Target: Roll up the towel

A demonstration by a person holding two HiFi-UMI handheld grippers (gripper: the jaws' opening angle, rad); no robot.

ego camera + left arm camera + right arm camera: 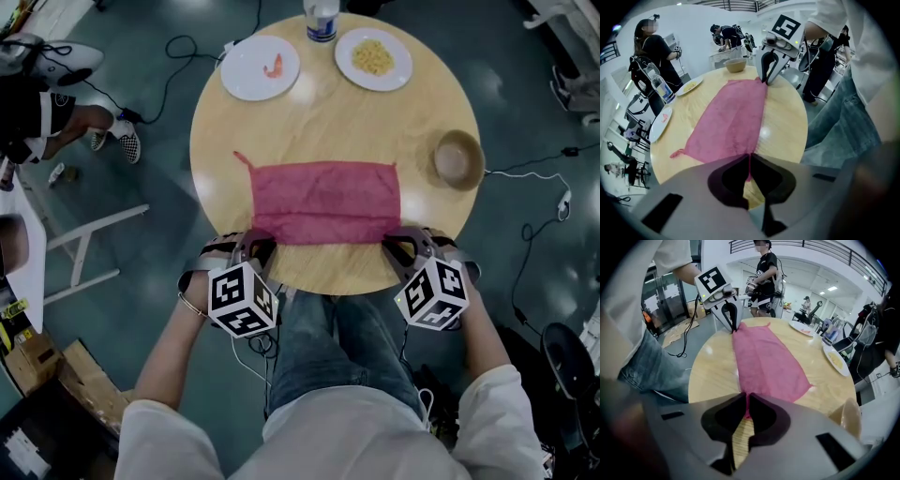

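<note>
A pink towel (324, 201) lies flat on the round wooden table (328, 117), its long side across in front of me. My left gripper (255, 246) is shut on the towel's near left corner (749, 165). My right gripper (401, 246) is shut on the near right corner (747, 405). A thin fold of pink cloth shows pinched between each pair of pads. In the left gripper view the towel (731, 119) runs away to the right gripper (767, 79). In the right gripper view the towel (764, 362) runs to the left gripper (732, 326). The far left corner carries a small loop.
At the table's far edge stand a white plate with a shrimp (261, 67), a plate of yellow food (373, 58) and a water bottle (321, 21). A wooden bowl (457, 158) sits at the right edge. Cables and a white stool (89, 246) are on the floor. People stand beyond the table.
</note>
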